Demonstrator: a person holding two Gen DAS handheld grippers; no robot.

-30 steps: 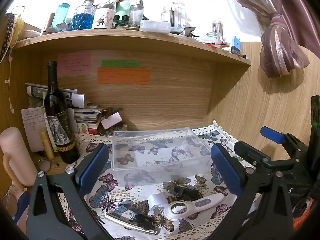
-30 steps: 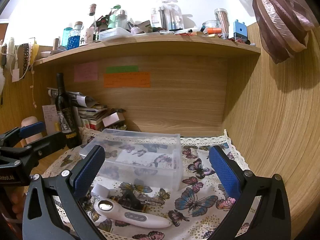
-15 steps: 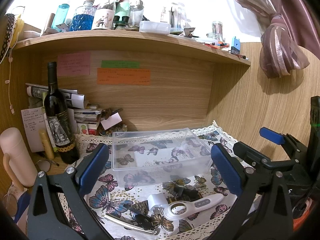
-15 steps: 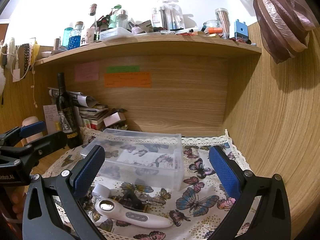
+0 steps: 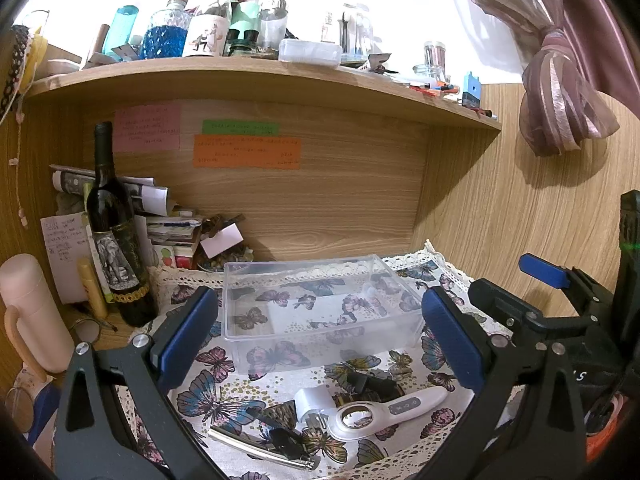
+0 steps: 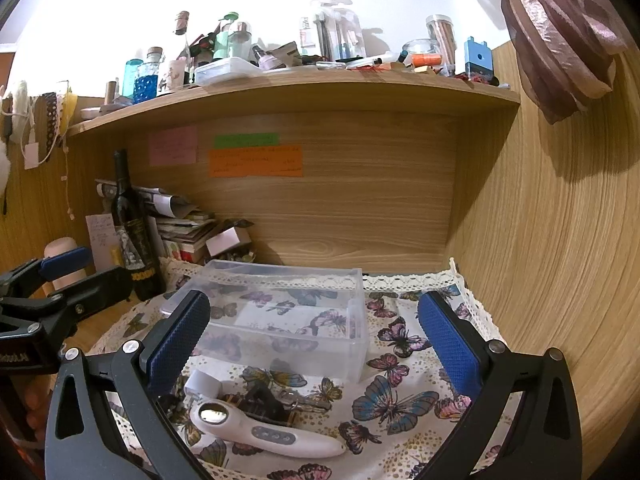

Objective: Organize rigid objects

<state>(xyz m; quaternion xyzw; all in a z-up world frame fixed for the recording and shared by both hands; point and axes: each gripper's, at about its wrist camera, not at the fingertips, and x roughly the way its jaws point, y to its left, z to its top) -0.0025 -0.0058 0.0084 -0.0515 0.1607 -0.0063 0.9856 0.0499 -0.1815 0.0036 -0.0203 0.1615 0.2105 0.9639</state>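
A clear plastic box (image 5: 316, 312) stands empty on the butterfly cloth (image 5: 224, 396); it also shows in the right wrist view (image 6: 288, 320). In front of it lies a small pile: a white handheld device (image 5: 380, 410) with a round lens, a small white roll (image 5: 314, 400), a black object (image 5: 372, 384) and a metal bar (image 5: 260, 448). The white device (image 6: 268, 432) and the black object (image 6: 264, 400) also show in the right wrist view. My left gripper (image 5: 320, 340) is open and empty above the pile. My right gripper (image 6: 316, 344) is open and empty, to the right of the left one.
A wine bottle (image 5: 116, 236) and stacked papers (image 5: 160, 224) stand at the back left. A pink cylinder (image 5: 28, 312) stands at the far left. A cluttered shelf (image 5: 256, 76) hangs above. A wooden wall (image 6: 560, 260) closes the right side.
Both grippers have drifted very slightly; nothing on the cloth has moved.
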